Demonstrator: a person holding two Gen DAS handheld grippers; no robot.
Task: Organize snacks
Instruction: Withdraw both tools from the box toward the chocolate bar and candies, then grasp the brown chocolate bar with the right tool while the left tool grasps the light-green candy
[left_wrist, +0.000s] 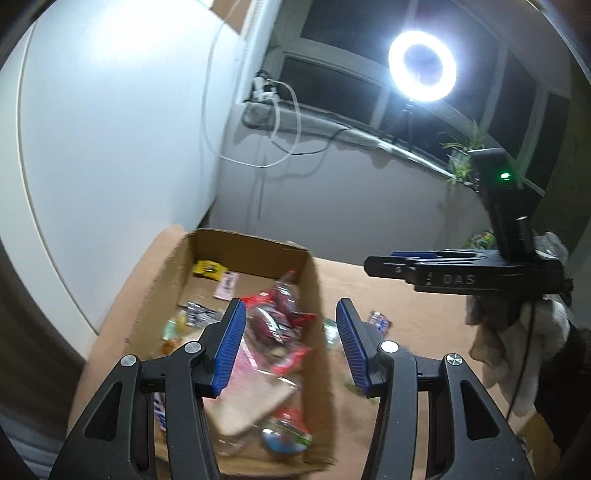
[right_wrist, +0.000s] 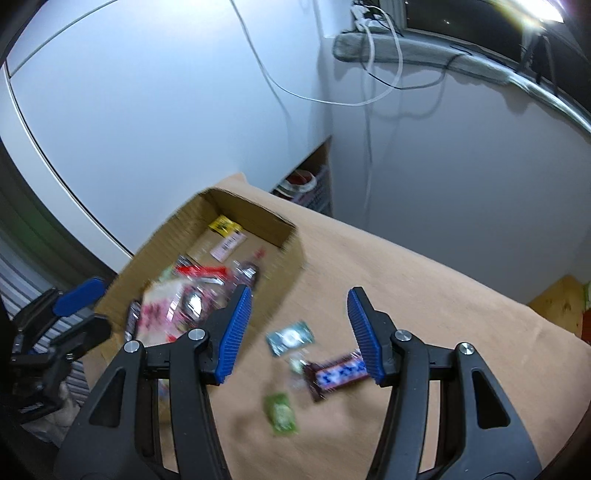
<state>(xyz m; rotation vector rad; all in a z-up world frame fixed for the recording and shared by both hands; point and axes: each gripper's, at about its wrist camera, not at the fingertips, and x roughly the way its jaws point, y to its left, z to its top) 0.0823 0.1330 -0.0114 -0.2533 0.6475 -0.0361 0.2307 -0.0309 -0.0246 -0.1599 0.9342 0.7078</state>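
Note:
An open cardboard box (left_wrist: 317, 295) (right_wrist: 288, 266) stands on the tan table and holds several snack packets, mostly red and pink (left_wrist: 273, 325) (right_wrist: 192, 295). My left gripper (left_wrist: 291, 347) is open and empty above the box's right wall. My right gripper (right_wrist: 299, 328) is open and empty above loose snacks on the table: a brown chocolate bar (right_wrist: 336, 374), a teal packet (right_wrist: 290, 338) and a green packet (right_wrist: 280, 413). The right gripper also shows in the left wrist view (left_wrist: 384, 264), with its jaws nearly together there. The left gripper shows in the right wrist view (right_wrist: 81, 314).
The tan table (right_wrist: 424, 288) (left_wrist: 406, 306) stands against a white wall with hanging cables. A ring light (left_wrist: 421, 66) shines at the window. A small shelf (right_wrist: 310, 184) sits behind the table. A loose packet (left_wrist: 378, 321) lies right of the box.

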